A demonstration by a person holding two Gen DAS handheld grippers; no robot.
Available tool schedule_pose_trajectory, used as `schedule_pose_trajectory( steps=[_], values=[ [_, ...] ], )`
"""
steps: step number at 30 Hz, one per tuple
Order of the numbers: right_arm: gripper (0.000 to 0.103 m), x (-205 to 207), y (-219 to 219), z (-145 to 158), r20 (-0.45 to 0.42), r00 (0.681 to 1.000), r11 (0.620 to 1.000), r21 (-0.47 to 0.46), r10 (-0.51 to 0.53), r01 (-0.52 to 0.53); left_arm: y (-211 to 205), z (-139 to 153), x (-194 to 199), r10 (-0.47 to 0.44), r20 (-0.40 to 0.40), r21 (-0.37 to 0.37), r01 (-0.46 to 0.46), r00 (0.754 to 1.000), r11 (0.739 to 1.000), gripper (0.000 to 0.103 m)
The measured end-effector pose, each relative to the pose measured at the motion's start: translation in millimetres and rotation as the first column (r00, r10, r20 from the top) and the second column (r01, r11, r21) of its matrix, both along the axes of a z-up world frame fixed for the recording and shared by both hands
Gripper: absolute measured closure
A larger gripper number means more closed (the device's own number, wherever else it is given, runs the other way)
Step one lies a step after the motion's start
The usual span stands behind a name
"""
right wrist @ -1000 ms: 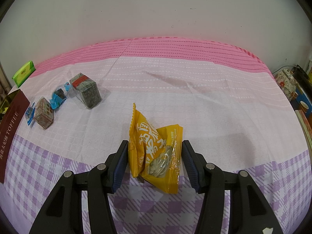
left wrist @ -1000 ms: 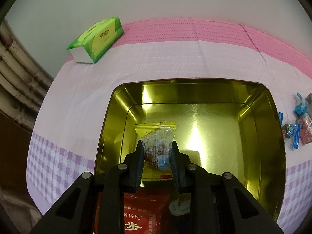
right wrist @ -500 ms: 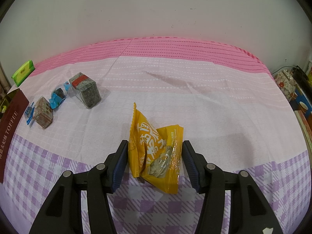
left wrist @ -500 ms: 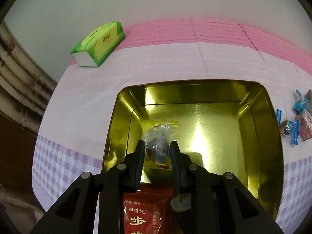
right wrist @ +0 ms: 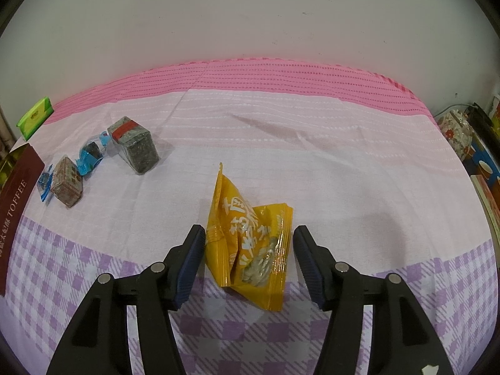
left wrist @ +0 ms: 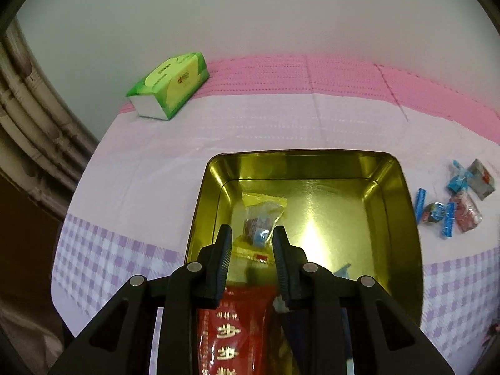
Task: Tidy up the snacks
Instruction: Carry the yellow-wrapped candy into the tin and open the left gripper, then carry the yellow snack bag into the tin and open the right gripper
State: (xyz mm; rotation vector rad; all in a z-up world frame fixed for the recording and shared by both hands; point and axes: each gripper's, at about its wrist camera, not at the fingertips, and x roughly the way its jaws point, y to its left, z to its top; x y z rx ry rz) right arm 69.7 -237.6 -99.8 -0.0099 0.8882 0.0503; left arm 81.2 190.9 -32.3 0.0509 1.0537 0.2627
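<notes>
The left gripper (left wrist: 252, 241) is hanging a little open over the gold tin (left wrist: 403, 218), holding nothing. The right gripper (right wrist: 249, 241), low in the frame, has just been opening around the yellow snack bag (right wrist: 250, 243), not squeezing it.

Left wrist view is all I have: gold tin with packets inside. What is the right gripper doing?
Observer: The right gripper straddles a yellow snack packet lying on the tablecloth; its jaws have just been opening, and the pads are clear of the packet.
Operator: Anything past the table's right edge?
Observer: A floral jar stands there.
Operator: Any lettering outside the tin?
Observer: A maroon panel beside its gold inside reads TOFFEE.
</notes>
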Motion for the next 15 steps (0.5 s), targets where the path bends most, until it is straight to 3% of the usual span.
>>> schedule_pose_trajectory(
  steps=[6, 15],
  values=[
    [0.047, 2.4, -2.0, 0.4, -0.018, 1.000, 1.000, 0.001, 0.000, 0.000, 2.7, 6.7, -21.1, 0.026, 0.025, -0.084, -0.024, 0.999, 0.996, 0.067],
    [0.063, -0.8, 2.8, 1.4, -0.033, 0.999, 1.000, 0.001, -0.005, 0.005, -3.8, 20.0, -52.4, 0.034, 0.088, -0.030, -0.031, 0.996, 0.999, 0.055]
  ],
)
